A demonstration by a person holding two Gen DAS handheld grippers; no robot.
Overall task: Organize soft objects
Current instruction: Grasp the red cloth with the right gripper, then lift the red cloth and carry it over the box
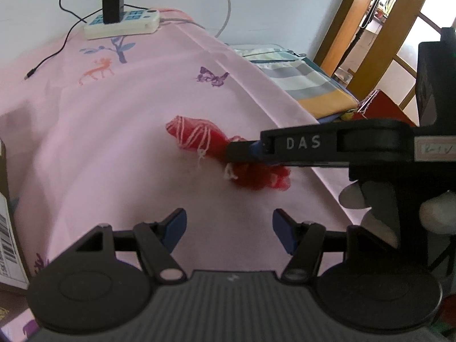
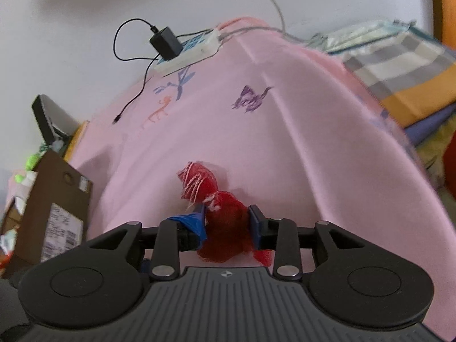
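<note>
The left gripper (image 1: 229,230) hangs spread and empty; the right gripper (image 2: 228,223) straddles the red mesh bundle (image 2: 221,213) — contact unclear (pads half-buried) — on the pink cloth (image 2: 285,156).

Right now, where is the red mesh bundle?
In both wrist views the red mesh bundle lies mid-sheet on the pink bedsheet, its near end between the right gripper fingers, ahead of the left gripper.

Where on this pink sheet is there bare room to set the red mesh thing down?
Bare pink sheet lies between the red mesh bundle and the cardboard box at the left edge, and between the bundle and the power strip, apart from its loose black cable. It is crowded along the right edge, with folded striped bedding.
</note>
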